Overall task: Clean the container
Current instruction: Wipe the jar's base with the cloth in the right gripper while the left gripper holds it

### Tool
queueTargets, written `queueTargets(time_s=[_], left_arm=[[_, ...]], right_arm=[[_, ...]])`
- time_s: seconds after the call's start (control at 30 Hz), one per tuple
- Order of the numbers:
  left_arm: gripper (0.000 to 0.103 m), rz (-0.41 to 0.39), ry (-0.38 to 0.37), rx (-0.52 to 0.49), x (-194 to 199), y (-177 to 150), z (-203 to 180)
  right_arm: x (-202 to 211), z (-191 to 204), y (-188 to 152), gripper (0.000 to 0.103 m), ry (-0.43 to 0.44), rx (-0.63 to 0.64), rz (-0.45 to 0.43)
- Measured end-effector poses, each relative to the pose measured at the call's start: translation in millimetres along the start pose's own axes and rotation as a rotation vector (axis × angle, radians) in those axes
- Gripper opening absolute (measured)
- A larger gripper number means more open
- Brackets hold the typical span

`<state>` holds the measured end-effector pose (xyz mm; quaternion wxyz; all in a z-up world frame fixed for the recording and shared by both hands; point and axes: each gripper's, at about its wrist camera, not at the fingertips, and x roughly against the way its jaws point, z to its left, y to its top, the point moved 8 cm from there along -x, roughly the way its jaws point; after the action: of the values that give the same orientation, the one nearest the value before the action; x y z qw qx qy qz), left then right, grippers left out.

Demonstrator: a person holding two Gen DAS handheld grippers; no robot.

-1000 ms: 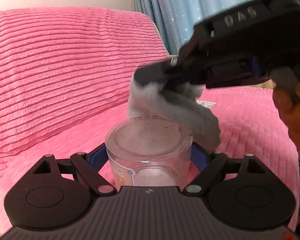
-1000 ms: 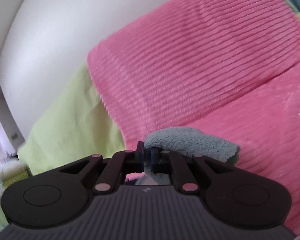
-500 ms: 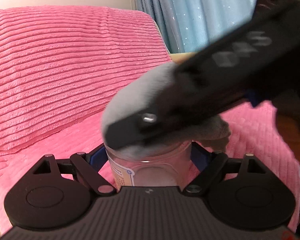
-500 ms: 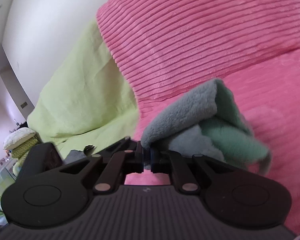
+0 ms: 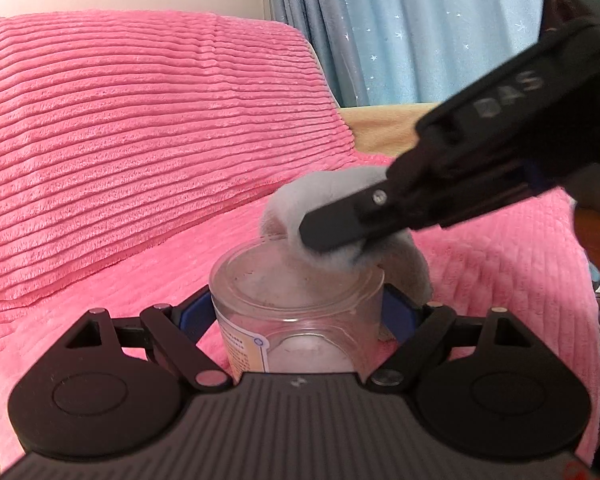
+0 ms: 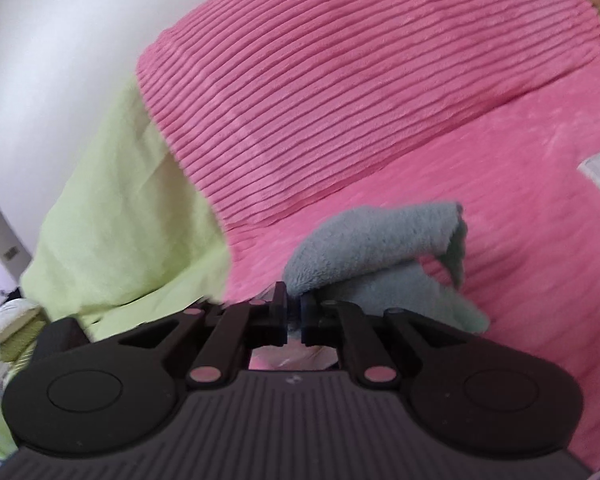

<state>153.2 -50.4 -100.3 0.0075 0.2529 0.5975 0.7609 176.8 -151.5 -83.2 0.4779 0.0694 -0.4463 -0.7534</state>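
Clear plastic makes up the jar [image 5: 296, 304], which sits clamped between the blue-padded fingers [image 5: 396, 314] of the left gripper [image 5: 298, 312]; the jaws stand apart only by the jar's width and press on its two sides. The jar stands upright right in front of this gripper's body, its open mouth facing up, a printed label [image 5: 246, 350] on the near-left of its wall. Specks of dirt show on its inner surface. Coming in from the upper right, the right gripper [image 5: 332, 236] slants down toward the jar's mouth, its dark finger tip just above the far-right part of the rim. It is pinched tight on a grey cloth [image 5: 340, 216], which bunches around the finger tip and hangs over the far-right edge of the jar, one fold trailing down outside the wall. Whether the cloth touches the inside of the jar is hard to tell, since that part is blurred. From the right wrist view, the right gripper [image 6: 294, 314] shows its jaws nearly together with the cloth [image 6: 376, 248] squeezed between them and spilling forward and to the right. Beyond both grippers lies a pink blanket [image 5: 120, 140] with ribbed cushion, a green sheet [image 6: 112, 216] to the left of the right gripper, and a blue curtain [image 5: 400, 28] far ahead of the left one.
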Motion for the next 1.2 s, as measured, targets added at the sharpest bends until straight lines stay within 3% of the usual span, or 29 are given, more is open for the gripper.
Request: queueTargets(time_s=[0.17,0.33,0.5,0.73,1.0,1.2], left_arm=[[0.086,0.003,-0.009,0.008,2.6,0.2,4.3],[0.086,0.002,-0.010,0.006,2.5,1.7,3.7],[0.086,0.001,-0.010,0.000,2.3,1.9,3.3],[0.086,0.000,-0.006,-0.004,3.1,1.6,2.1],[0.086,0.001,-0.010,0.012,4.0,1.3,3.8],[0.086,0.000,-0.012,0.010,3.8,2.5,3.8]], right_arm=[[-21.4,20.9,-5.5,0.004,0.059,0.064,0.055],[-32.2,0.4,15.2,0.002,-0.006,0.052,0.002],[-12.7,-18.7,18.7,0.002,-0.061,0.005,-0.025],[15.1,-5.3,-5.3,0.005,-0.026,0.014,0.007],[-25.9,17.8,1.6,0.004,0.035,0.098,0.057],[-32.2,-10.0,23.7,0.003,-0.035,0.047,-0.008]])
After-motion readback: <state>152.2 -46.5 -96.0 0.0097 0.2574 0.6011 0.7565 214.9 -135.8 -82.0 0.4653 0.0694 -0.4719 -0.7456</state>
